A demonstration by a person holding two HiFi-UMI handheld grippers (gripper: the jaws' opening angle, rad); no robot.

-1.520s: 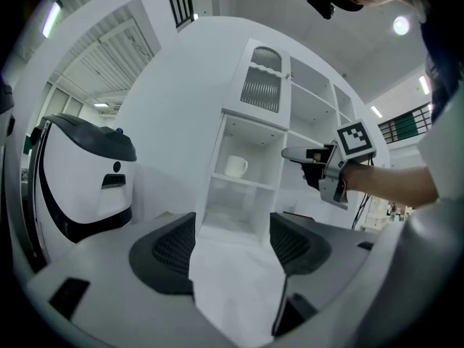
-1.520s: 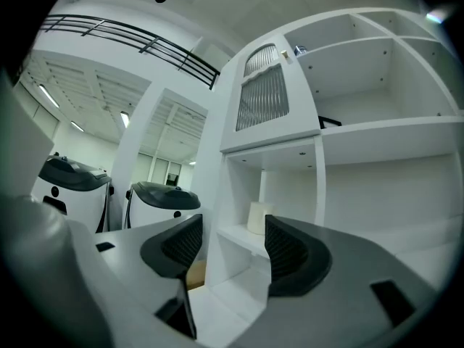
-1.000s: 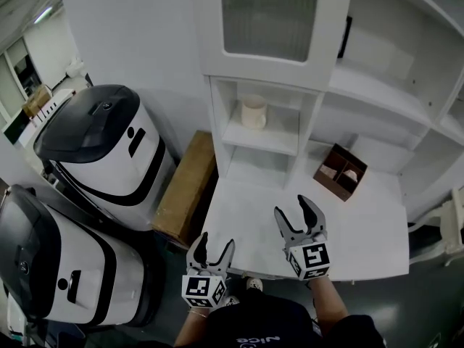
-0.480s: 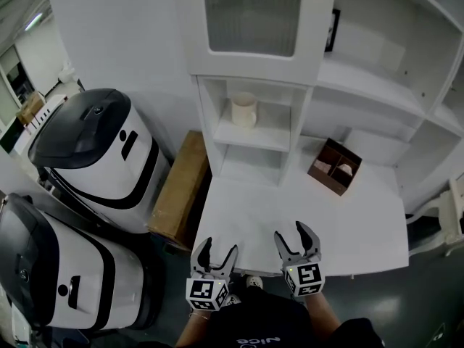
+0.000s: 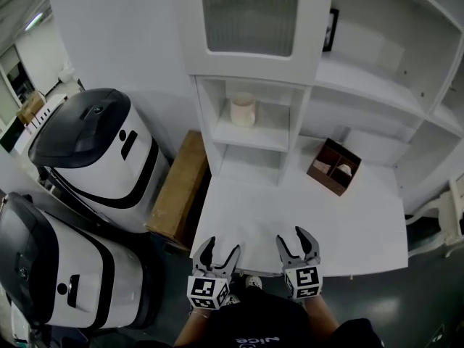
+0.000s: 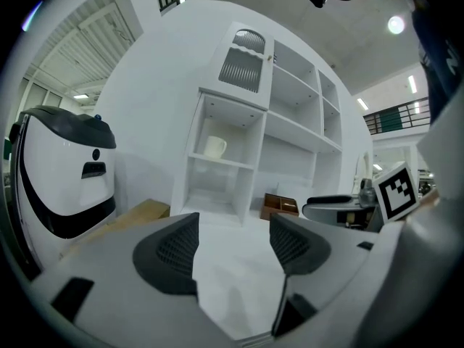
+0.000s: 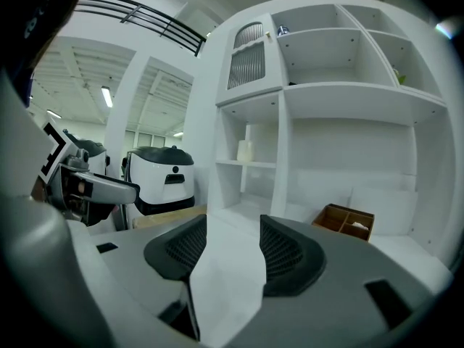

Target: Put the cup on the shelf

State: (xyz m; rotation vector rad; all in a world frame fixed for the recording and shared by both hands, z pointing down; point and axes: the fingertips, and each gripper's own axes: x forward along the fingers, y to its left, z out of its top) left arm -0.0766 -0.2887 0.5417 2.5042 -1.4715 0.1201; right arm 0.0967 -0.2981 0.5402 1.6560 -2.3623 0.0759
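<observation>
A cream cup (image 5: 242, 110) stands upright on the upper shelf of the narrow white cabinet bay (image 5: 255, 135); it also shows small in the left gripper view as the cup (image 6: 214, 147) and in the right gripper view as the cup (image 7: 245, 151). Both grippers hang far from it, over the near edge of the white table (image 5: 348, 230). My left gripper (image 5: 216, 252) is open and empty. My right gripper (image 5: 298, 242) is open, its jaws closing a little, with nothing between them.
A brown divided wooden box (image 5: 330, 167) sits on the table at the back right. Two white-and-black machines (image 5: 98, 151) stand on the floor to the left, with a cardboard box (image 5: 177, 187) beside the table. White shelving (image 5: 377, 85) rises behind.
Both grippers have drawn back toward the near table edge, the right one most. The view has shifted, so the cabinet and the cup sit slightly further left.
</observation>
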